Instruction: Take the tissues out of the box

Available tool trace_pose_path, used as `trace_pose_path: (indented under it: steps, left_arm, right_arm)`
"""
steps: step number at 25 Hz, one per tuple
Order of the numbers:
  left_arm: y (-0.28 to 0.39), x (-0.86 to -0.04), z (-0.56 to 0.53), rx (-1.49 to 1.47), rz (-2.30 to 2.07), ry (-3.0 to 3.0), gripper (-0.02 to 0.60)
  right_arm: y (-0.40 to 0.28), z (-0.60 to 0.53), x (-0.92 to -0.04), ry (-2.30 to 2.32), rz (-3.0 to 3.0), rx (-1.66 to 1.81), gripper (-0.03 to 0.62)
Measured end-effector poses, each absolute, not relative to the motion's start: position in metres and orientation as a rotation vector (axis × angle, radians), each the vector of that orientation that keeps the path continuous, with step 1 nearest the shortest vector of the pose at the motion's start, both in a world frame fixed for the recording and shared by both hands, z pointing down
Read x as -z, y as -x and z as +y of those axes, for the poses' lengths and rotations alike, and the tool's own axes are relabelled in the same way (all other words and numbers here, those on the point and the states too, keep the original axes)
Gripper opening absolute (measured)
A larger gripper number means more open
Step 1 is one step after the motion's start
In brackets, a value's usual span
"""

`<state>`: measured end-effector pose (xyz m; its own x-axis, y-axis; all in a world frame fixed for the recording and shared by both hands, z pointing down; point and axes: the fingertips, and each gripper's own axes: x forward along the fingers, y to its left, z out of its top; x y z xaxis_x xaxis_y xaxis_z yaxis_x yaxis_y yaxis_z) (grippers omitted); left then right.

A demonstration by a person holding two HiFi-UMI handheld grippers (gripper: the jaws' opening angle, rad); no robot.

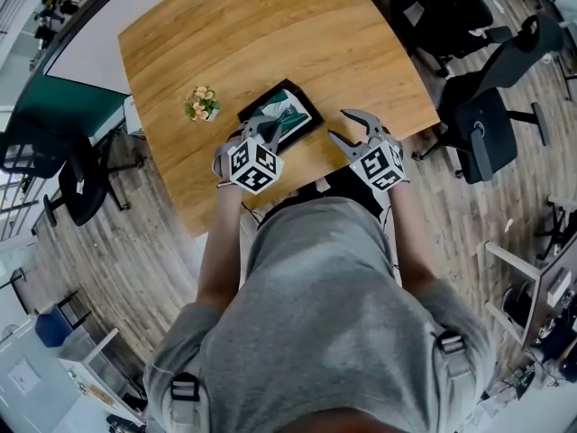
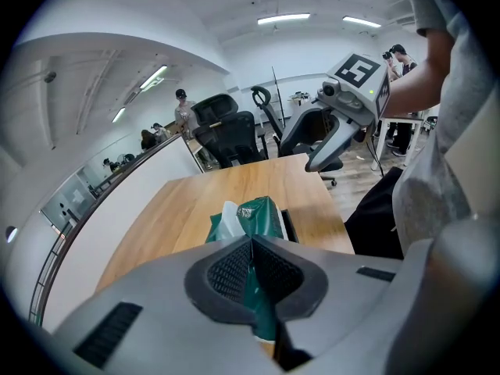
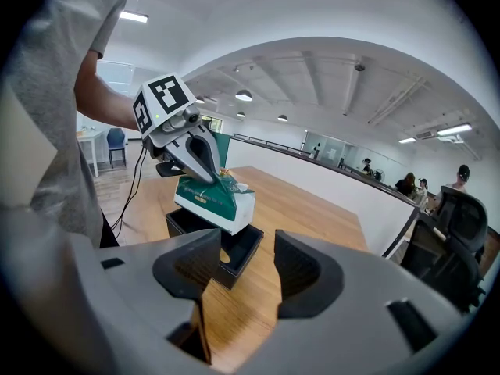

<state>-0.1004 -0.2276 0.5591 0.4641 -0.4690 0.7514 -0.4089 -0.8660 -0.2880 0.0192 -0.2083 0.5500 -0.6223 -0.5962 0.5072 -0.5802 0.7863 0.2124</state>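
Note:
A green and white tissue pack (image 3: 212,198) hangs tilted just above the open black box (image 3: 232,266), one end still over the box's opening. My left gripper (image 3: 209,174) is shut on the pack's top edge. In the left gripper view the green wrapper (image 2: 258,217) is pinched between the closed jaws of the left gripper (image 2: 251,244). The head view shows the pack (image 1: 287,114) over the box (image 1: 312,107) near the table's front edge. My right gripper (image 1: 341,126) stands open with nothing in it, to the right of the box. Its jaws (image 3: 248,268) face the box from a short way off.
The box stands on a wooden table (image 1: 270,34), with a small pot of flowers (image 1: 202,104) to its left. Office chairs (image 1: 478,124) stand on the floor at the right. My own body is close against the table's front edge.

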Motion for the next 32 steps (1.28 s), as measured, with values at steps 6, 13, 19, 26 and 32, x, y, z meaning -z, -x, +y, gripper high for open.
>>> trace_pose_path:
  steps: [6, 13, 19, 26, 32]
  left_arm:
    - [0.103, -0.547, -0.226, 1.360, 0.795, 2.608, 0.018]
    - [0.104, -0.538, -0.225, 1.348, 0.799, 2.589, 0.018]
    - [0.107, -0.536, -0.226, 1.345, 0.805, 2.584, 0.018]
    - [0.113, -0.539, -0.226, 1.353, 0.796, 2.585, 0.018]
    - [0.116, -0.538, -0.227, 1.360, 0.789, 2.583, 0.018]
  right_arm:
    - [-0.020, -0.202, -0.546, -0.892, -2.406, 0.040, 0.221]
    - [-0.022, -0.199, -0.546, -0.908, -2.393, 0.051, 0.209]
    - [-0.022, -0.198, -0.553, -0.904, -2.372, 0.034, 0.201]
    - [-0.018, -0.200, -0.556, -0.896, -2.368, 0.035, 0.199]
    - [-0.018, -0.201, -0.556, -0.892, -2.351, 0.036, 0.199]
